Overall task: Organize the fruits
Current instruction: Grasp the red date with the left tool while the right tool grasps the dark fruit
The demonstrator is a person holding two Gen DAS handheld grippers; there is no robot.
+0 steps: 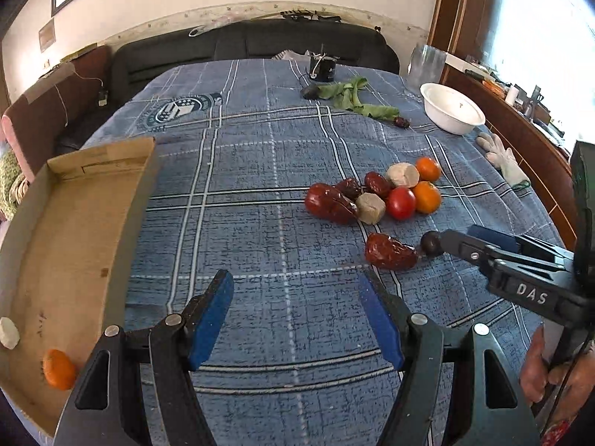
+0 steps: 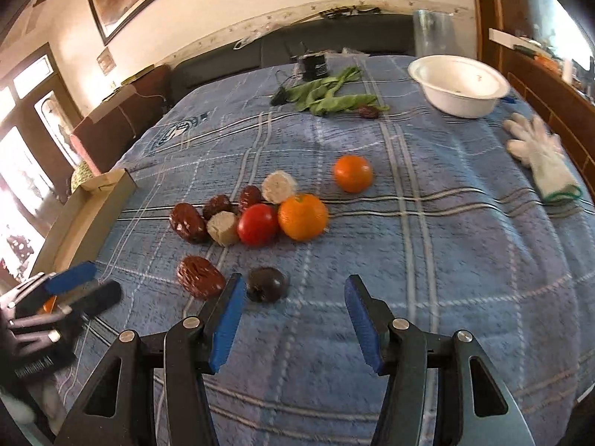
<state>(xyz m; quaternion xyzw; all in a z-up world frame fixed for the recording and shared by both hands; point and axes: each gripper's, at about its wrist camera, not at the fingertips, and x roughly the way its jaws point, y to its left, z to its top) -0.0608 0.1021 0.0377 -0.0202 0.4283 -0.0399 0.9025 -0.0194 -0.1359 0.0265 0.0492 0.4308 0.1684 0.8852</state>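
Right gripper [image 1: 433, 243] reading "DAS", fingers spread beside a dark plum [image 2: 267, 284], left gripper [image 1: 295, 293] hanging open over the plaid cloth [image 1: 260, 171], cloth crest [image 1: 182, 109] lettering possibly text, too blurred to read

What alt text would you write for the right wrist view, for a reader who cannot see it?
An open right gripper hovers over a blue plaid tablecloth, its blue-padded fingers near a small dark round fruit. Beyond lies a cluster of red dates, a red tomato and two oranges.
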